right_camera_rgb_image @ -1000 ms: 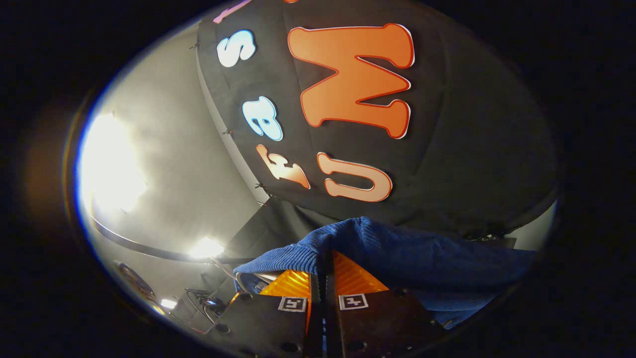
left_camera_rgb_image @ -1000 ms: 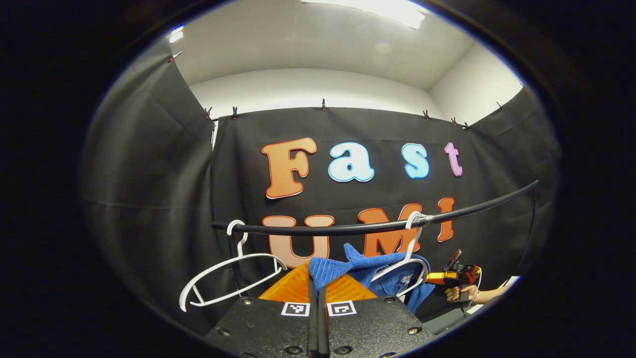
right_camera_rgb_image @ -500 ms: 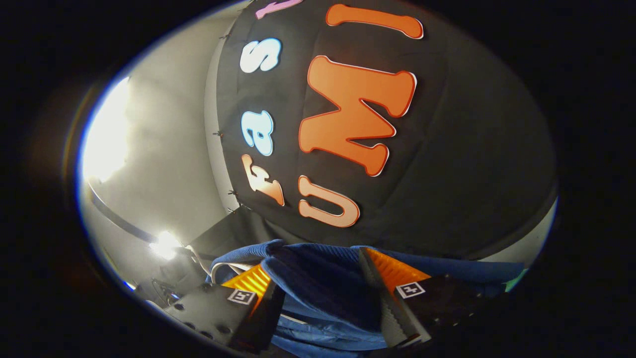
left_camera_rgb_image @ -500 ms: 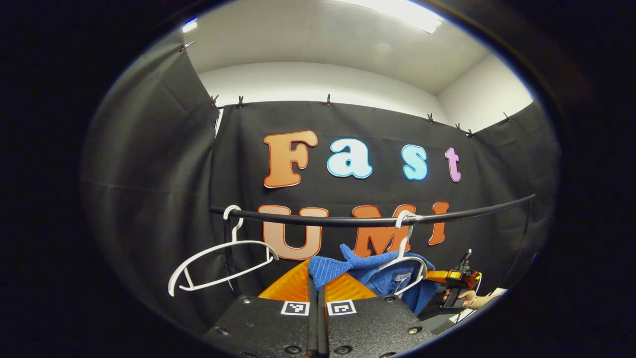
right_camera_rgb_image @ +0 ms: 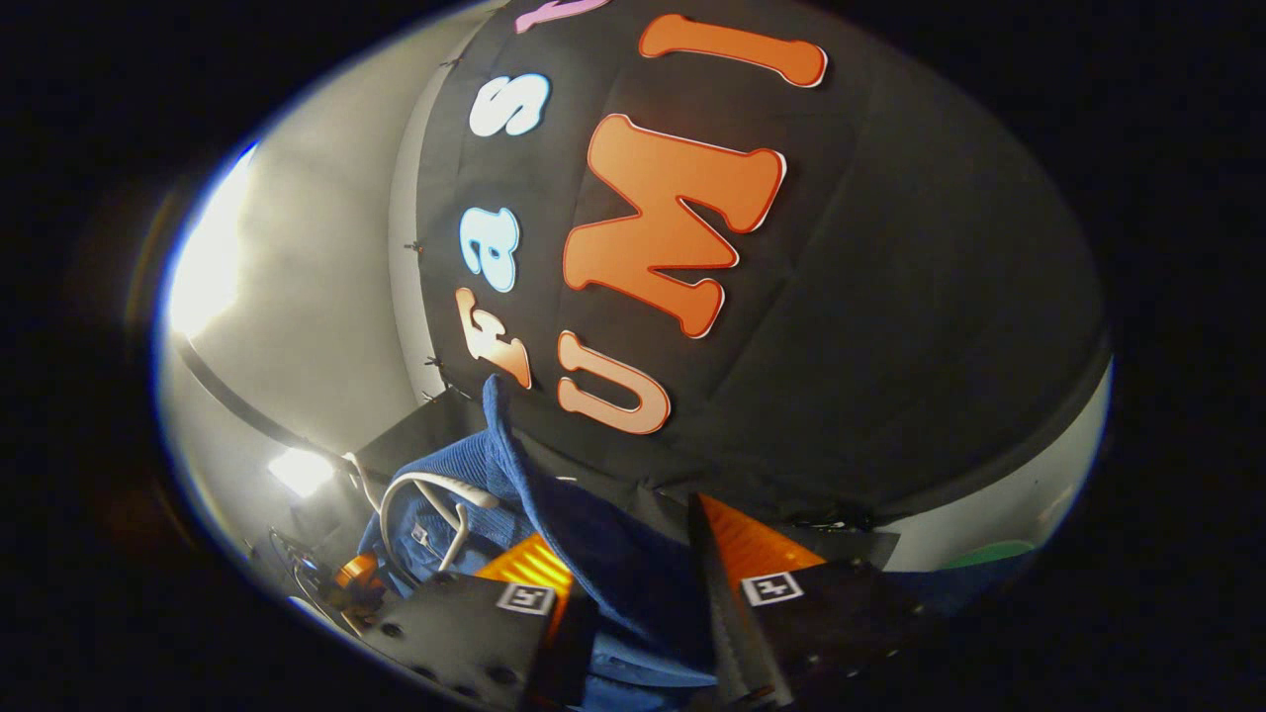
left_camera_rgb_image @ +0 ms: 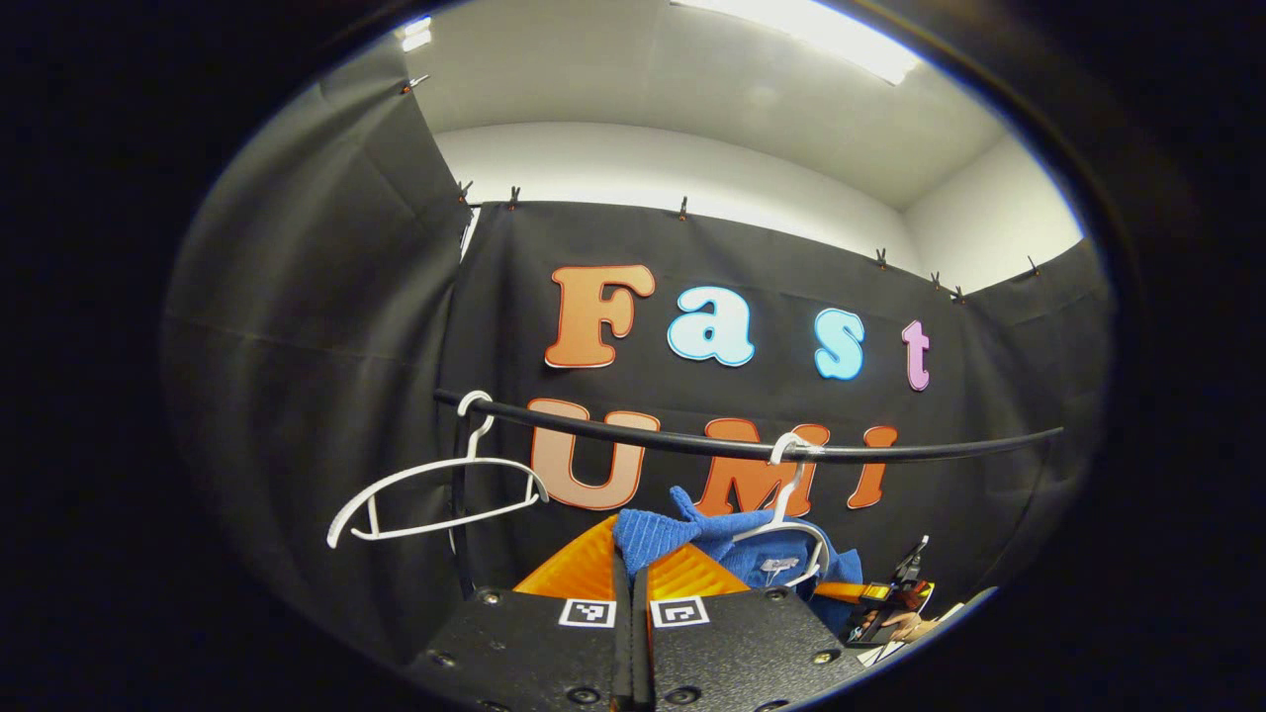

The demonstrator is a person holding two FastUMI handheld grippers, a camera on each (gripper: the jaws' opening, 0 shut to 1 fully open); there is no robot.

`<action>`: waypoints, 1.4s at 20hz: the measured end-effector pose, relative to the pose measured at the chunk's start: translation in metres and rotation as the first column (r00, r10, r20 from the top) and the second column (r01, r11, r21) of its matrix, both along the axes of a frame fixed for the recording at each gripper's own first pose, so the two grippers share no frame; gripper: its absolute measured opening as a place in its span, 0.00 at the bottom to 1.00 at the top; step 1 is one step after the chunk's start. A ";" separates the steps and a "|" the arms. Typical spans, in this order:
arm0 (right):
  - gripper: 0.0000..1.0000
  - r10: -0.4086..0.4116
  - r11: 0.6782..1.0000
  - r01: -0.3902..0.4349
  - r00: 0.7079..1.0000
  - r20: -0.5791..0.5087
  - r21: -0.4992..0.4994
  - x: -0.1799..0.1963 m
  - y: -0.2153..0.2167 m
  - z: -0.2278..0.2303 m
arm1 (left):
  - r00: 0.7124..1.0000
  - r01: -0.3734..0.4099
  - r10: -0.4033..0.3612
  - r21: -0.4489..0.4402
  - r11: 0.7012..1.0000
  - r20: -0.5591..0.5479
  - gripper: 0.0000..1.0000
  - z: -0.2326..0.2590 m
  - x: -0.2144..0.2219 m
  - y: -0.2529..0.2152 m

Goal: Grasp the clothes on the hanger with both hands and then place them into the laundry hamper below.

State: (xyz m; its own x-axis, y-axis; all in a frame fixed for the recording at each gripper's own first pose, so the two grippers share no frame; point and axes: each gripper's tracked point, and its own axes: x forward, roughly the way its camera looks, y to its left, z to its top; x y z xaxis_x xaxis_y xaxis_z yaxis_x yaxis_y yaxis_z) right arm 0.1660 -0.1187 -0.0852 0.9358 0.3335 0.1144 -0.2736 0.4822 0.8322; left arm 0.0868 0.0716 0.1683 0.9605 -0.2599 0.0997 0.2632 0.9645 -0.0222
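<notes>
We see our left hand-held gripper [left_camera_rgb_image: 631, 583] pinching the blue knitted garment [left_camera_rgb_image: 658, 529], which hangs on a white plastic hanger [left_camera_rgb_image: 791, 524]; our right hand-held gripper [right_camera_rgb_image: 633, 583] is spread around the cloth.

Black claw [left_camera_rgb_image: 631, 633] housing — square markers

Black cloth wall [left_camera_rgb_image: 326, 297], white ceiling [left_camera_rgb_image: 633, 79], bright ceiling light [left_camera_rgb_image: 801, 25]
</notes>
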 end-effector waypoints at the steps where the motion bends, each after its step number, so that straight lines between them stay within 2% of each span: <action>1: 0.43 -0.008 1.000 0.008 1.000 -0.010 0.009 0.003 0.002 -0.001 | 0.999 -0.050 0.050 -0.006 0.999 0.020 0.00 0.007 0.001 0.015; 2: 0.32 0.008 1.000 -0.008 0.999 -0.031 0.009 0.007 0.011 -0.006 | 0.997 -0.070 0.070 -0.016 0.997 0.017 0.00 0.008 0.001 0.026; 3: 0.09 0.047 0.999 -0.047 0.997 -0.053 0.002 0.001 0.029 -0.013 | 0.995 -0.103 0.103 -0.040 0.994 0.009 0.00 0.004 -0.005 0.037; 4: 0.17 0.065 0.998 -0.066 0.995 -0.070 -0.024 0.002 0.046 -0.021 | 0.991 -0.132 0.132 -0.056 0.990 0.001 0.00 0.000 -0.012 0.047; 8: 0.16 0.157 0.987 -0.159 0.983 -0.101 -0.016 0.004 0.090 -0.033 | 0.975 -0.220 0.219 -0.049 0.974 -0.023 0.00 -0.016 -0.030 0.082; 13: 0.16 0.138 0.988 -0.146 0.980 -0.143 -0.044 0.002 0.097 -0.055 | 0.964 -0.250 0.243 -0.048 0.967 -0.110 0.00 -0.061 -0.044 0.106; 19: 0.16 0.047 0.994 -0.064 0.981 -0.190 -0.087 -0.019 0.074 -0.072 | 0.954 -0.204 0.182 -0.072 0.976 -0.238 0.00 -0.131 -0.038 0.102; 28: 0.16 -0.096 0.984 0.054 0.963 -0.251 -0.172 -0.055 0.032 -0.092 | 0.901 -0.141 0.080 -0.113 0.983 -0.427 0.00 -0.245 -0.015 0.077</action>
State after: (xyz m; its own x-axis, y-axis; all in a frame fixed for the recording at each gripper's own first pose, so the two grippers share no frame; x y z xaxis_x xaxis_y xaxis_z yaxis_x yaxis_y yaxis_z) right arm 0.1114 -0.0867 -0.1771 0.9494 0.2553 -0.1829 -0.0186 0.6272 0.7786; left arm 0.0717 0.1485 -0.0764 0.9429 -0.1622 -0.2909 0.0918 0.9661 -0.2413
